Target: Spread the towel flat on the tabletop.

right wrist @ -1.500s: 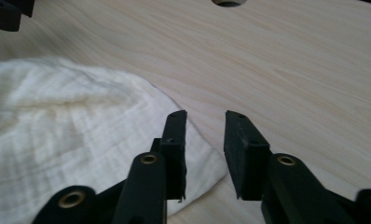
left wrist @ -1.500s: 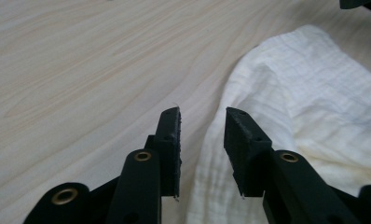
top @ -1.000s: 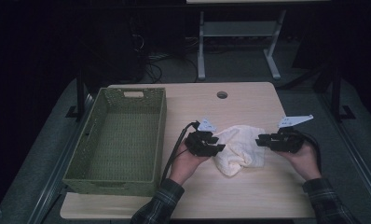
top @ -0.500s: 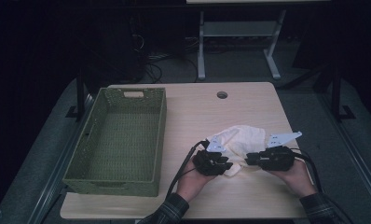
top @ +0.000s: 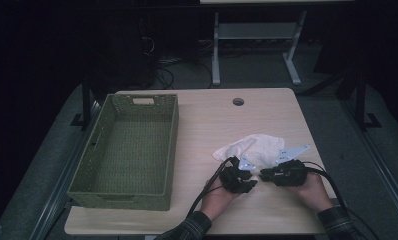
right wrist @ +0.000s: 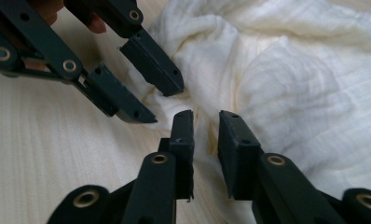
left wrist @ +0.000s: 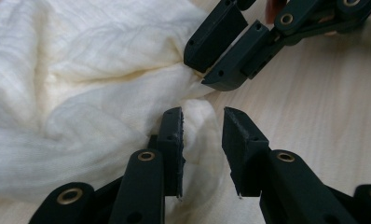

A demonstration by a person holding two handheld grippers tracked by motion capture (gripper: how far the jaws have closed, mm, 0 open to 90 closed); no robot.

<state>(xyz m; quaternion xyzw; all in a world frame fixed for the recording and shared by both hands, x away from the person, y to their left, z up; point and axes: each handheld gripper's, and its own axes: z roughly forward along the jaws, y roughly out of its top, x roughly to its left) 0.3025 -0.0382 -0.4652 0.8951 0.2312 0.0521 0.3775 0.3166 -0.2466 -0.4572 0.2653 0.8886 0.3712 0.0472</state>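
A crumpled cream cloth (top: 252, 147) lies on the wooden table (top: 212, 120), right of centre. My two grippers meet tip to tip at its near edge. The left gripper (top: 253, 183) comes in from the left, the right gripper (top: 262, 176) from the right. In the left gripper view a fold of the cloth (left wrist: 81, 93) lies between my left gripper's (left wrist: 202, 116) jaws, which have just been opening; a gap shows beside the fold. In the right gripper view the right gripper (right wrist: 206, 116) straddles the cloth (right wrist: 286, 79). Its jaws have just been closing and stand narrowly apart.
A long green woven basket (top: 172, 145) stands empty on the left half of the table. A round cable hole (top: 238, 101) sits near the far edge. Cables trail from both grippers toward the near edge. A metal stand (top: 252, 35) is on the floor beyond the table.
Both hands have come toward the near edge and closer together, from either side of the cloth to its near edge. The cloth has been pulled a little flatter and nearer.
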